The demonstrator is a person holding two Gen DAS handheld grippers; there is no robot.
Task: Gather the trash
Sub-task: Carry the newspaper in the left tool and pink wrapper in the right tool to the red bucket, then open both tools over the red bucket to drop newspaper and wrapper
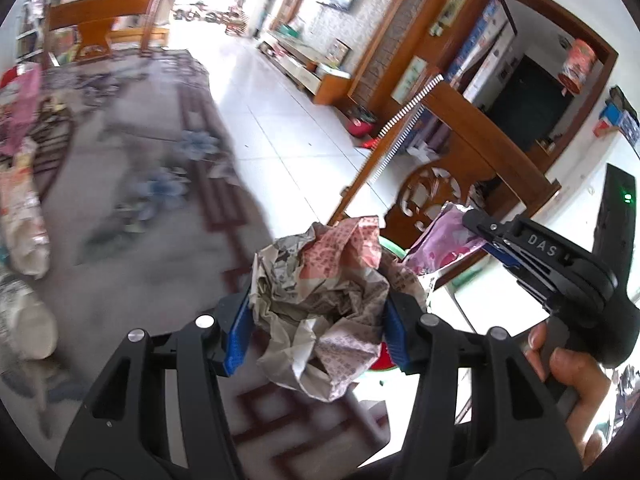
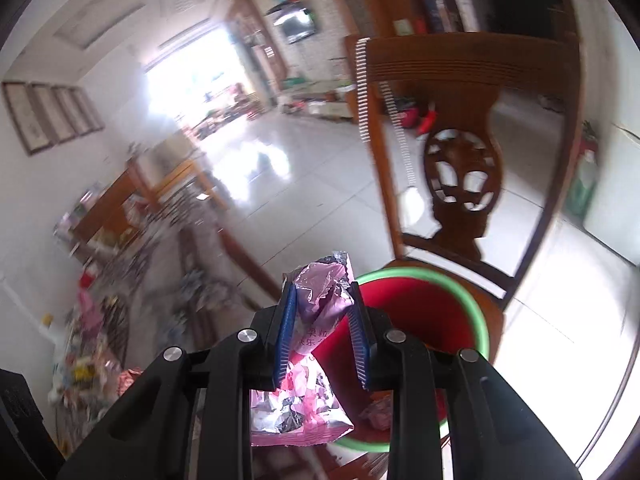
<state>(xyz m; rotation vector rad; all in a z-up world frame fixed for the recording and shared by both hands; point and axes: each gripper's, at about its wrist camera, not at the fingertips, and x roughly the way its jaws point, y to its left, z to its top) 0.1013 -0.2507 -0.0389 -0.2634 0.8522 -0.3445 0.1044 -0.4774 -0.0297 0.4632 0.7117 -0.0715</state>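
From the left wrist: the left gripper [image 1: 318, 320] clamps a crumpled newspaper wad [image 1: 324, 300] between its blue pads; beyond it the right gripper [image 1: 480, 236] — held in a hand [image 1: 572, 384] — pinches a pink snack wrapper [image 1: 440, 248].

From the right wrist: the wrapper sits pinched in the closed jaws, over the near rim of a red bin [image 2: 420, 312] with a green rim — on a wooden chair [image 2: 464, 184].

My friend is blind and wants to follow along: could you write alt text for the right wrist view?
The right tongs grip a crumpled pink snack wrapper just left of a red bin with a green rim, which sits on a wooden chair. Behind is a blurred, bright room with a shiny tiled floor.
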